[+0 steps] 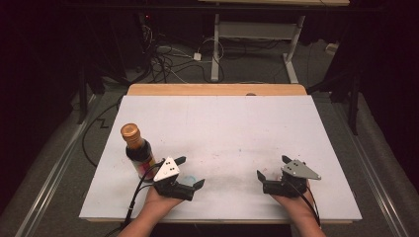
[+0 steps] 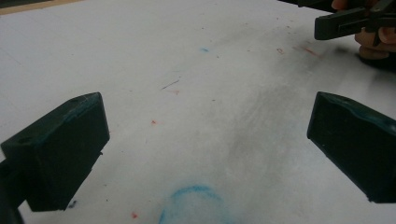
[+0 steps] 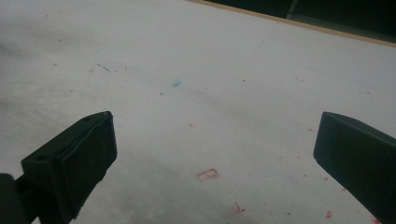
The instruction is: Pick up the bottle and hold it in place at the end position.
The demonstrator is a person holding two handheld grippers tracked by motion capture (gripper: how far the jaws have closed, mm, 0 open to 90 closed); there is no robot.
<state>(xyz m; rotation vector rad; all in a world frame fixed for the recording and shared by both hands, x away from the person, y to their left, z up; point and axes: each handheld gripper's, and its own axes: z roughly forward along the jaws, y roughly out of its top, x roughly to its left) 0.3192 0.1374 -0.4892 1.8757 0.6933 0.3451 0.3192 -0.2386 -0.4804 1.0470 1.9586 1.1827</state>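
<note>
Just left of left gripper, bottle, outside jaws

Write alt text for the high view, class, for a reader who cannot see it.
A person's hands rest at the near edge of a white table, each holding an open two-jaw gripper: the left gripper beside an upright dark bottle with a gold cap, the right gripper over bare tabletop.

Glossy dark glass bottle with metallic copper cap, matt scuffed white tabletop, wooden edge
</note>
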